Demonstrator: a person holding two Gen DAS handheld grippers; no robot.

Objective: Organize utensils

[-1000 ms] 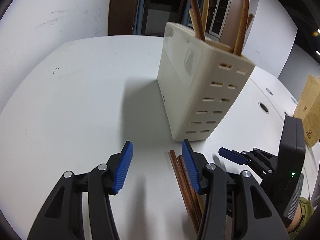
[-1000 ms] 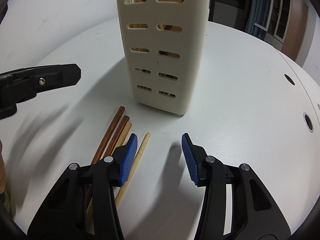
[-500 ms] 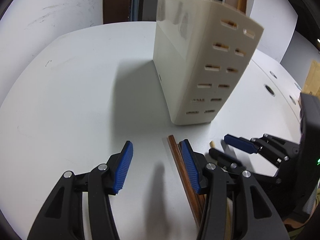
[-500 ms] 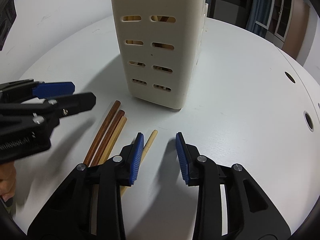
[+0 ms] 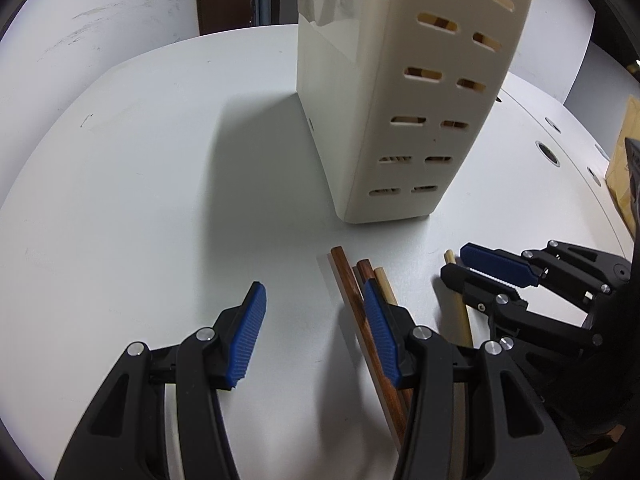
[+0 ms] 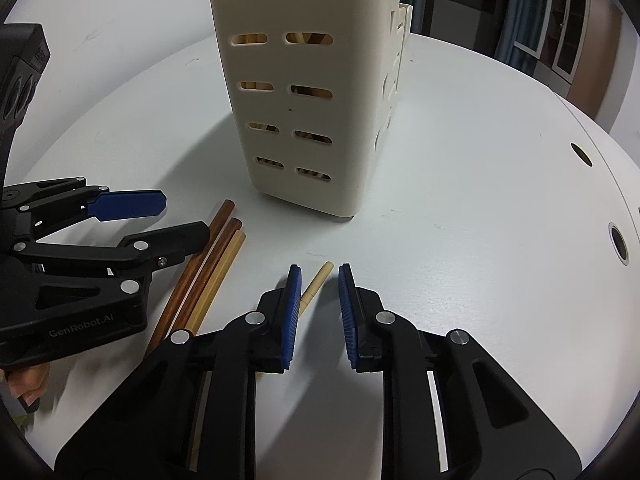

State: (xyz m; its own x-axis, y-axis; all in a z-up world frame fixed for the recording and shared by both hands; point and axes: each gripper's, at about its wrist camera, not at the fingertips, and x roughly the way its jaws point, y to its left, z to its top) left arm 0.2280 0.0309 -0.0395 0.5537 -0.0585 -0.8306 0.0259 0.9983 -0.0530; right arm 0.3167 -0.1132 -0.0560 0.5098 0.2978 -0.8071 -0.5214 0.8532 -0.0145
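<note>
1. Two grippers low over the white table [image 6: 460, 208]. Right gripper [image 6: 318, 312] jaws closing, narrow gap left, nothing pinched yet; lone pale chopstick [image 6: 316, 284] lies between the blue pads, running under the left pad.
2. Left gripper [image 5: 314, 330] jaws half spread, holding nothing. Its right pad sits over a bundle of three chopsticks [image 5: 360, 292], two dark brown and one pale; gap between the pads shows bare table.
3. Risk: pale stick lies skewed to the right gripper's jaws, so closing may roll or pivot it out instead of clamping it.
4. Risk: left gripper looks off-centre from the bundle; closing here would probably push the sticks sideways or catch only one.
5. Risk: both tools crowd the same patch just near of the holder; contact between them could scatter the sticks.
6. Cream slotted utensil holder [image 6: 304, 92] stands upright just beyond the stick tips, not touching them. Pale and brown sticks show through its slots; count unreadable.
</note>
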